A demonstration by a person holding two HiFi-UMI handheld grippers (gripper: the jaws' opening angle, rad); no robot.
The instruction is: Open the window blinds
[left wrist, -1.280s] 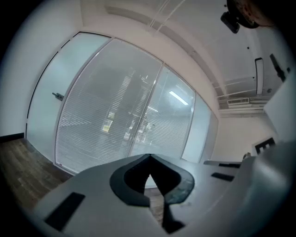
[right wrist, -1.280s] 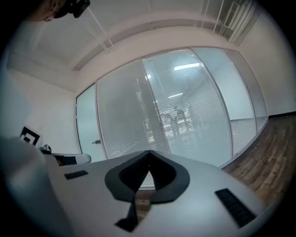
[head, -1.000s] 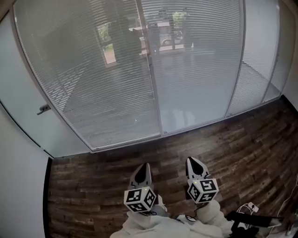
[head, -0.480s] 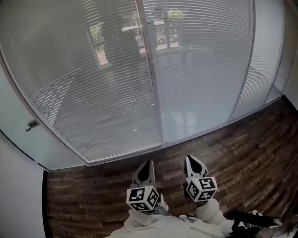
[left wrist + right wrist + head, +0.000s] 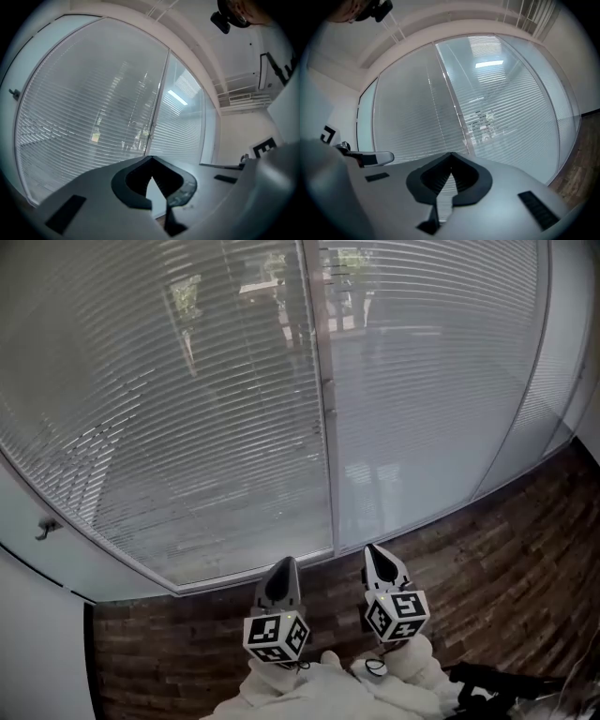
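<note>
Before the window blinds, above the wooden floor, the left claw and right claw are hovering, both pinched together, empty.

1. In the head view, I saw the window blinds filling the upper frame, with an upright post dividing them near centre.
2. The floor ran below them.
3. My left gripper and right gripper sat side by side at bottom centre, apart, over the floor.
4. A small handle stood at the left edge.
</note>
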